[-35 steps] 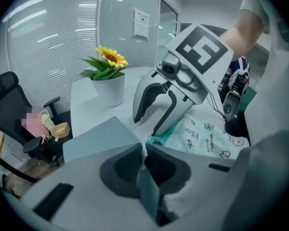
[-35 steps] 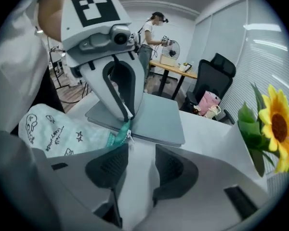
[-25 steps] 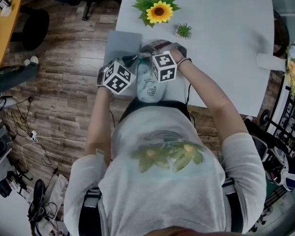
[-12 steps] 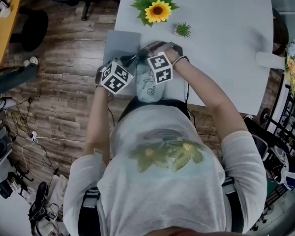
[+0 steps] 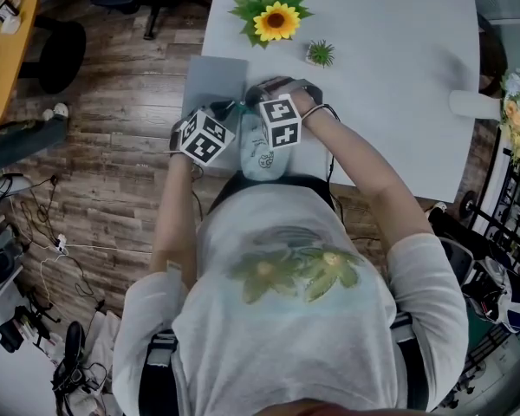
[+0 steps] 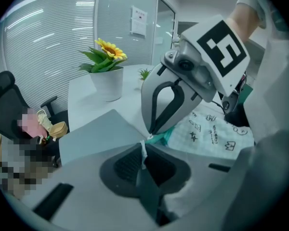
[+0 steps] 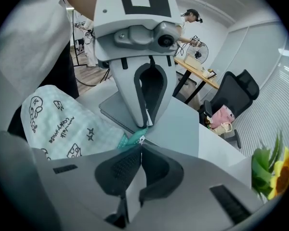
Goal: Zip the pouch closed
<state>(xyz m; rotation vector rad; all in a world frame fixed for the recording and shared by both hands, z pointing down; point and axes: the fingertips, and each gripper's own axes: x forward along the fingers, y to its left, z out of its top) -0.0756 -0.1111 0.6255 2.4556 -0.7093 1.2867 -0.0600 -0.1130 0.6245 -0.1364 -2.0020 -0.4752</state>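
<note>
A mint pouch (image 5: pixel 262 154) printed with doodles lies at the table's front edge, also seen as pouch (image 6: pixel 207 129) and pouch (image 7: pixel 58 124). Both grippers meet at its far end, where the teal zipper tape (image 7: pixel 132 139) ends. My left gripper (image 5: pixel 232 111) (image 6: pixel 143 150) is shut on a thin white tab at the pouch's end. My right gripper (image 5: pixel 251 100) (image 7: pixel 140 146) faces it tip to tip. Its jaws have just been closing and now pinch the small zipper pull (image 7: pixel 141 139). The zipper's length is hidden behind the grippers.
A grey mat (image 5: pixel 215 81) lies under the grippers on the white table (image 5: pixel 399 76). A potted sunflower (image 5: pixel 276 20) and a small green plant (image 5: pixel 321 53) stand behind. A white object (image 5: pixel 472 104) sits at the right edge. The person's body is close to the table front.
Both grippers and the pouch keep their places at the table's front edge. Nothing has visibly moved in the head view.
</note>
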